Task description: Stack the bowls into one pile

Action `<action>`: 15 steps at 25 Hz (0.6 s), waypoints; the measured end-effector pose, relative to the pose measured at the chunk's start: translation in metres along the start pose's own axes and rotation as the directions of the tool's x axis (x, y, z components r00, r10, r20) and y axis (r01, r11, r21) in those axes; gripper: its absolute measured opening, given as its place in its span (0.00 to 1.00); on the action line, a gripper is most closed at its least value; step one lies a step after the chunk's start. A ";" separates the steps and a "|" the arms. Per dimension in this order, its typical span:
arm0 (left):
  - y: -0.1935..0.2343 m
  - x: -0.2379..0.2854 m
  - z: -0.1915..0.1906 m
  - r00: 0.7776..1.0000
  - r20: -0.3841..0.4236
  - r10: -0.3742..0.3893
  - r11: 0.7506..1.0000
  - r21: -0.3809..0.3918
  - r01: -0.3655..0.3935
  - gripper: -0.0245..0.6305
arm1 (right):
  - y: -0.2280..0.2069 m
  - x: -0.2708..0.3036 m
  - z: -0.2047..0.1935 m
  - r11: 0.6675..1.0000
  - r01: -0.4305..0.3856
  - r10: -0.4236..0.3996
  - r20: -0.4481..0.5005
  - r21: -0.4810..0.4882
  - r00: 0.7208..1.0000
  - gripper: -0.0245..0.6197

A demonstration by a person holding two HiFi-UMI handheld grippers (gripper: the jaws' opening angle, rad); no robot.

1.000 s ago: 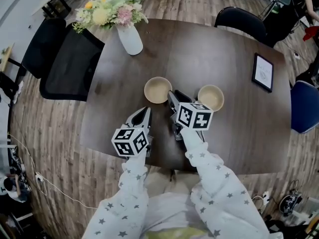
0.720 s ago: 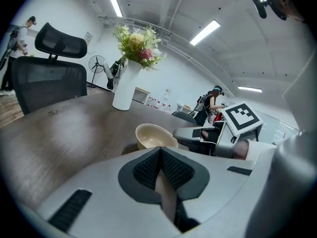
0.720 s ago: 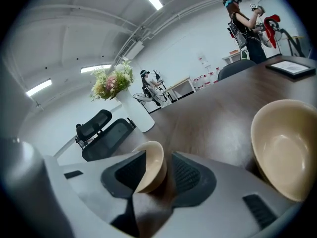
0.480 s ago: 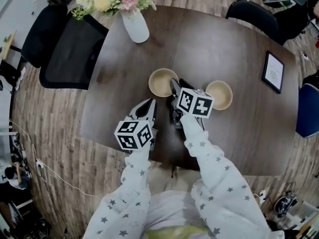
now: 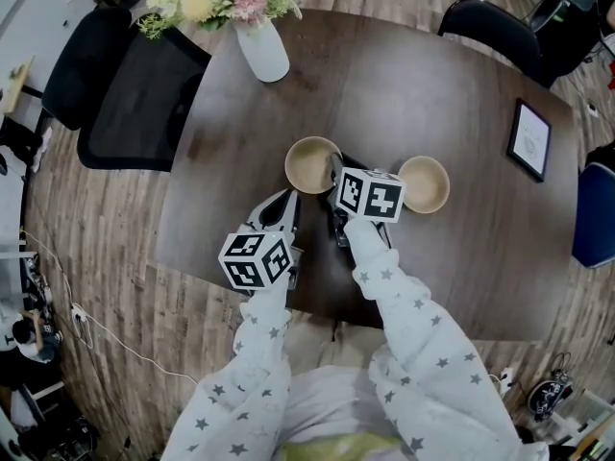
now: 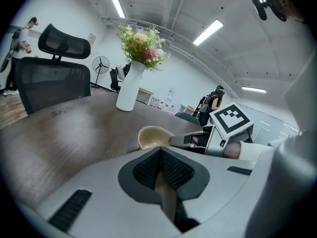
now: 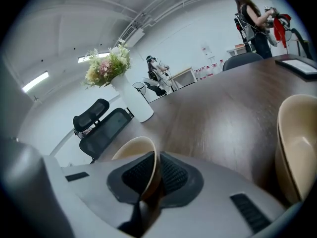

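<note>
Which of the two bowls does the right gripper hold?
The bowl nearer the vase: the right gripper has just closed its jaws on its rim. The other bowl stands free.

The right gripper moved a little down and forward, from the gap between the two bowls onto the near right side of the left bowl. Its jaws, which had just been closing after a wider spread, came together on that bowl's rim; in the right gripper view the thin tan wall stood between the ribbed pads. In the head view the framing also shifted, so the white vase ended up nearer the top edge.
</note>
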State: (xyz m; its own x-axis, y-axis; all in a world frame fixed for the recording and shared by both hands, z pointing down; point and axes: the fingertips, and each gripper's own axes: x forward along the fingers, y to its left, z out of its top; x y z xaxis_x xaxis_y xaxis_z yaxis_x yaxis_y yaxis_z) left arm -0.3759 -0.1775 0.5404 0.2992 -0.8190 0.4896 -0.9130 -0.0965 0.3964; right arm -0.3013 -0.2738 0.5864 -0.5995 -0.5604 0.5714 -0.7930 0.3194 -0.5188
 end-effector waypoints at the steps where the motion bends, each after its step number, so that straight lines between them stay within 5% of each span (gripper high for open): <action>1: 0.000 -0.001 0.001 1.000 0.003 0.000 1.000 -0.003 0.000 0.08 | 0.000 -0.001 0.000 1.000 -0.001 0.001 -0.002 0.002 1.000 0.11; 15: -0.026 -0.018 0.021 0.998 0.054 -0.043 0.998 0.037 0.041 0.08 | -0.002 -0.043 0.026 0.999 -0.034 0.032 0.074 0.026 0.997 0.11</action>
State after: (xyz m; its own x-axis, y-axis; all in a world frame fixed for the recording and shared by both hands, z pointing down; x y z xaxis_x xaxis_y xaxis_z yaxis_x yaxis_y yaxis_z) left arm -0.3632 -0.1717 0.5048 0.3222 -0.8438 0.4293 -0.9097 -0.1505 0.3870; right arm -0.2710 -0.2705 0.5463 -0.6149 -0.6052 0.5055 -0.7691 0.3184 -0.5542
